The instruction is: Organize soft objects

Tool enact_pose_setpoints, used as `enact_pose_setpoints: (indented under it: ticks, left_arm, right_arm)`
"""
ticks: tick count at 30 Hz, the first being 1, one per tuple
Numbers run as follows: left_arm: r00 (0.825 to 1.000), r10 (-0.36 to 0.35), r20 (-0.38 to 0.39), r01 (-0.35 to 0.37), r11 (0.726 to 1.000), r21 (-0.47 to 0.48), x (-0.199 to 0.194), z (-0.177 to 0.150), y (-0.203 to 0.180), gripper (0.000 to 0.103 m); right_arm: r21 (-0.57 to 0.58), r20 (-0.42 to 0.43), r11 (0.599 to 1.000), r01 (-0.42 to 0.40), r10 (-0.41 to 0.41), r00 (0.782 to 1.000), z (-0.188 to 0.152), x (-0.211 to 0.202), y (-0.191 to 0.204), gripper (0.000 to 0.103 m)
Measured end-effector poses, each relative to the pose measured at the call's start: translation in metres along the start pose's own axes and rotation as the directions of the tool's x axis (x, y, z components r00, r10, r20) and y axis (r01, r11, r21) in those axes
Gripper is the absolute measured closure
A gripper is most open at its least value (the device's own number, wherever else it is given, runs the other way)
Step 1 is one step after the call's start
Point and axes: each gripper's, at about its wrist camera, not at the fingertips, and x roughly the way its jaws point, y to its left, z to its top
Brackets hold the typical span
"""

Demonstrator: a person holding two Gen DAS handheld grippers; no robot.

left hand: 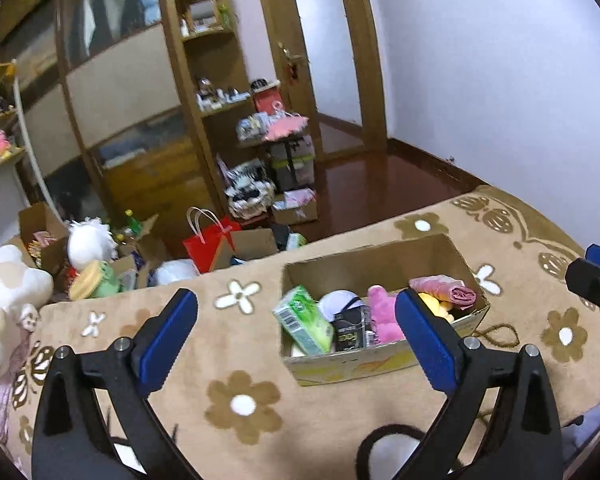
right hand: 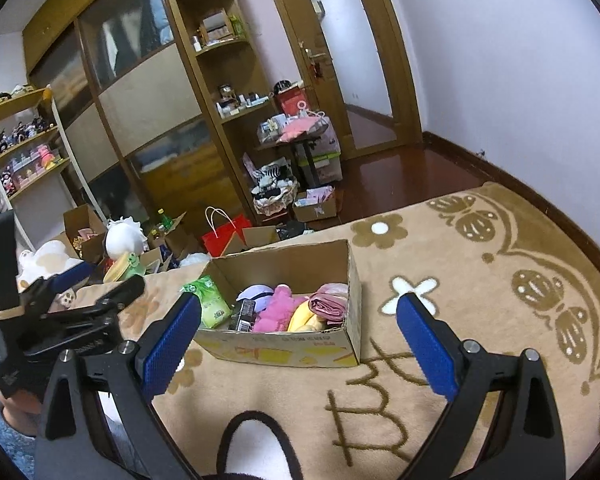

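Note:
An open cardboard box point(left hand: 380, 364) point(right hand: 284, 350) sits on the beige flowered blanket point(left hand: 240, 404) point(right hand: 480, 260). Inside lie a green tissue pack point(left hand: 304, 322) point(right hand: 210, 302), a white cap point(left hand: 336, 304), a black packet point(left hand: 352, 330), a pink plush point(left hand: 384, 316) point(right hand: 276, 312), a yellow soft toy point(right hand: 302, 318) and a rolled pink cloth point(left hand: 448, 288) point(right hand: 332, 304). My left gripper point(left hand: 296, 308) is open and empty, just in front of the box. My right gripper point(right hand: 298, 312) is open and empty, also in front of the box; it shows at the right edge of the left wrist view point(left hand: 596, 284).
A white plush point(left hand: 4, 300) lies at the blanket's left end. Beyond the blanket the floor holds cardboard boxes, a red gift bag point(left hand: 206, 246) point(right hand: 226, 234) and toys. A wooden wardrobe, shelves and a door point(left hand: 328, 52) stand behind. Dark wood floor point(left hand: 380, 188) lies to the right.

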Motion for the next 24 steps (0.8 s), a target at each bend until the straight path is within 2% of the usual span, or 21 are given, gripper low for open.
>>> enact_pose_setpoints:
  ticks: [13,24]
  left_arm:
    - [0.993,0.051,0.110,-0.048,0.998,-0.030,-0.071,-0.030,0.021,0.001]
    - [0.994,0.037,0.101,-0.033,0.999,-0.041,-0.074,-0.057,0.027,0.001]
  right_arm:
    - [-0.080,0.052,0.996,0.044,-0.039,0.998,-0.020,-0.047,0.014,0.001]
    - [-0.137,0.060,0.987,0.087,-0.080,0.995,-0.032,-0.049,0.018,0.000]
